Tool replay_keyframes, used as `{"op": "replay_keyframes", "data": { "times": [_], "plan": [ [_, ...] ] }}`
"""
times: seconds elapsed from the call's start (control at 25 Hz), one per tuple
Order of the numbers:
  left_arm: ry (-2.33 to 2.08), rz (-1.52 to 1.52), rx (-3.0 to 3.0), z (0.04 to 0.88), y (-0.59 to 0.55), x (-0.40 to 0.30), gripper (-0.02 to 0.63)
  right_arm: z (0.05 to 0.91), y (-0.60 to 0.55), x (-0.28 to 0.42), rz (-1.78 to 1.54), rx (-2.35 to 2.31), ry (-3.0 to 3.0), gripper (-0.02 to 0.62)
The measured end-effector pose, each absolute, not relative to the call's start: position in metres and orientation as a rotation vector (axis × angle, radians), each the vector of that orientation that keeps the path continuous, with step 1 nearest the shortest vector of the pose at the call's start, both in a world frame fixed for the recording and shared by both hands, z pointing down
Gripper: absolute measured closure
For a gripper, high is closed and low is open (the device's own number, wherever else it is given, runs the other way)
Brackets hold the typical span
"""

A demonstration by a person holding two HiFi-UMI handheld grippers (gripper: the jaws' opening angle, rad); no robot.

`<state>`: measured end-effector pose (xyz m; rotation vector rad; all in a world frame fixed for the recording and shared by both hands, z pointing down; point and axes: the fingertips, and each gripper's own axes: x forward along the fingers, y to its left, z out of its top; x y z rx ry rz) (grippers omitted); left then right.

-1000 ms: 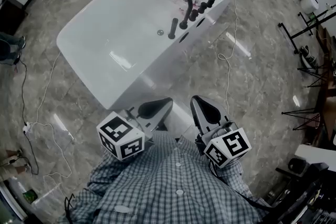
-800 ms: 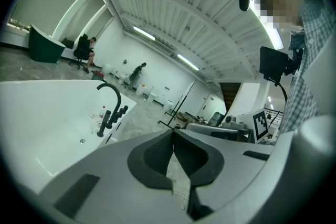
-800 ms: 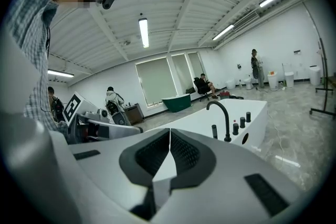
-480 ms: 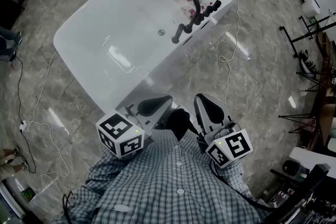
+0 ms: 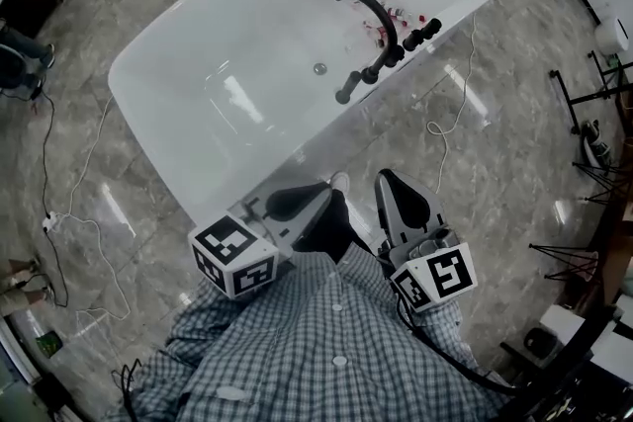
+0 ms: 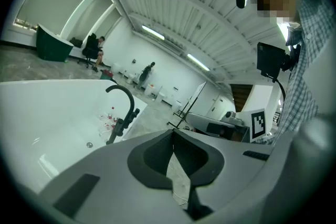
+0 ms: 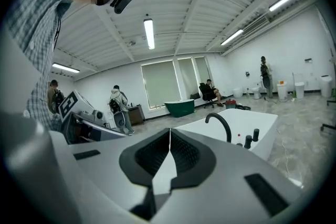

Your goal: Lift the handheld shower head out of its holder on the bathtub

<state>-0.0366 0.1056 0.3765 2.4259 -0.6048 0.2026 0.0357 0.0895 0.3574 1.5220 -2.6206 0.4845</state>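
Approach stage: left gripper (image 5: 307,203) and right gripper (image 5: 396,193) are hovering closed, empty; the shower head (image 5: 346,90), probably the dark rod at twelve o'clock on the bathtub (image 5: 198,74) rim, is awaiting a reach with jaws opening

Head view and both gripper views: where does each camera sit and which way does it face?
Head view: on the person's head, steeply down at the bathtub and black faucet; shows checked shirt, left gripper, right gripper.
Left gripper view: on that gripper, over shut jaws toward the faucet; shirt at right.
Right gripper view: on that gripper, over shut jaws toward the faucet; shirt at left.
Shared: all three show bathtub and faucet.
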Motion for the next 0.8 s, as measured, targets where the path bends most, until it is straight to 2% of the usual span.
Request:
{"op": "replay_keyframes", "data": {
  "times": [0.4,0.8],
  "plan": [
    [-0.798,0.200,2.494,0.392,0.002,-0.007,0.597,0.391,-0.010,0.047,0.451,1.257,-2.636,0.578],
    [-0.865,0.272,2.446,0.472,-0.069,0.014,0.597,0.502,-0.075,0.079,0.641,1.200,-2.517,0.577]
  ]
}}
